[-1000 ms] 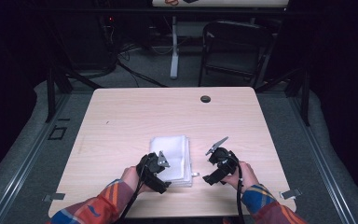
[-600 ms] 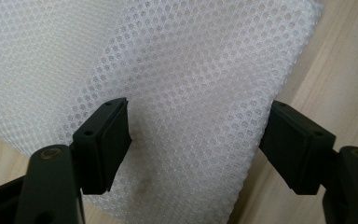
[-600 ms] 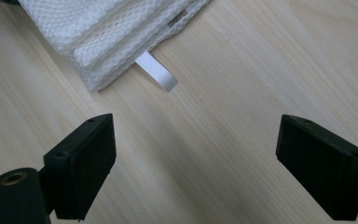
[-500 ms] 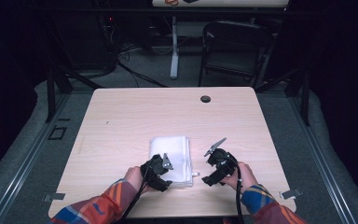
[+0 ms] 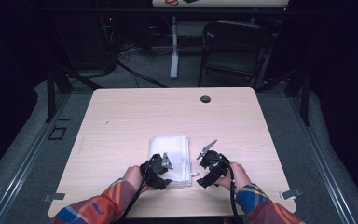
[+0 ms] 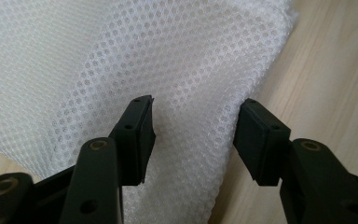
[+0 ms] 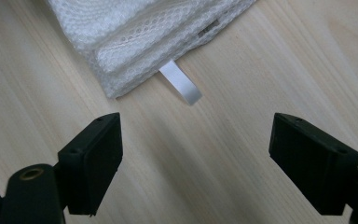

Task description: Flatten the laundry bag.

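Note:
A folded white mesh cloth [image 5: 170, 150] lies on the wooden table [image 5: 135, 116], toward its near edge. My left gripper [image 5: 167, 168] rests over the cloth's near left corner. In the left gripper view its jaws [image 6: 196, 128] have been closing and stand half apart astride a raised fold of the mesh [image 6: 121, 56], with one pad at the cloth's edge. My right gripper [image 5: 201, 179] hovers over bare wood just off the near right corner. Its jaws [image 7: 196, 158] are wide, have just been closing a little, and have nothing between them. A white tag [image 7: 181, 84] sticks out of the cloth [image 7: 135, 32].
A dark round grommet [image 5: 205, 99] sits near the table's far edge. Behind the table stand a black chair [image 5: 235, 51], a white desk leg [image 5: 174, 46] and loose cables on the grey floor. Bare wood surrounds the cloth on all sides.

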`<state>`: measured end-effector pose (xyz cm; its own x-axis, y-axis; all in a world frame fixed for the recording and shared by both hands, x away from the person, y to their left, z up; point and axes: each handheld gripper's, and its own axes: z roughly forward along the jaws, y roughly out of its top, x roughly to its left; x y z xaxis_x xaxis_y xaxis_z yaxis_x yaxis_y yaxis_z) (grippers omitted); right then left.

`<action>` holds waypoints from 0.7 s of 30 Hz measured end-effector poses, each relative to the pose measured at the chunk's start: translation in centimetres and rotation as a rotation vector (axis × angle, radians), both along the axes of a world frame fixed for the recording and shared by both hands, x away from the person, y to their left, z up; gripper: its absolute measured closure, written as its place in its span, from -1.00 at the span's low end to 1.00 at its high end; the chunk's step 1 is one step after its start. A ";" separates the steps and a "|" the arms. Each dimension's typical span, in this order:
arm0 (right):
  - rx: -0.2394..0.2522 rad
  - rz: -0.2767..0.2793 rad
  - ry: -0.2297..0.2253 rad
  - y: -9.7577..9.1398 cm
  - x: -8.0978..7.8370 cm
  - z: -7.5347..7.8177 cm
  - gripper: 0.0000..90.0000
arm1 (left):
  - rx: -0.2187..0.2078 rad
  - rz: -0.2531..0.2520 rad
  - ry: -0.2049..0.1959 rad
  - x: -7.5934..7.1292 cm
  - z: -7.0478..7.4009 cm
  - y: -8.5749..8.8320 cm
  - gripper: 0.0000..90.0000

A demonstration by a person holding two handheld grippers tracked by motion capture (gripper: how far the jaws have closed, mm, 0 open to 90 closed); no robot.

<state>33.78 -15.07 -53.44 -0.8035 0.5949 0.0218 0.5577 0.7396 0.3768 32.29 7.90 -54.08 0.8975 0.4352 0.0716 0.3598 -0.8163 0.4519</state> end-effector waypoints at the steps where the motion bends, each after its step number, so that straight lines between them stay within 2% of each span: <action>1: -0.002 -0.002 -0.003 0.0 0.0 0.0 -0.62 | -0.004 -0.002 0.004 0.0 0.0 -0.1 -0.09; 4: -0.005 -0.002 0.014 0.0 0.1 0.1 -0.62 | 0.021 -0.007 0.011 0.0 -0.4 -0.5 -0.12; 8: 0.002 -0.006 0.013 0.0 0.0 0.1 -0.62 | 0.047 -0.014 -0.001 0.1 -0.7 -0.7 0.00; 15: 0.007 -0.003 0.009 0.0 0.0 0.0 -0.61 | 0.051 -0.020 -0.010 0.1 -1.0 -0.7 0.30; 16: 0.004 -0.004 0.010 0.0 0.0 0.1 -0.61 | 0.061 -0.025 -0.031 0.0 -1.0 -0.7 0.35; 19: 0.009 -0.006 0.017 0.0 0.0 0.0 -0.61 | 0.055 -0.020 -0.036 0.2 -1.0 -0.6 0.46; 21: 0.010 -0.006 0.017 0.0 0.0 0.0 -0.61 | 0.050 -0.019 -0.025 0.3 -1.0 -0.6 0.48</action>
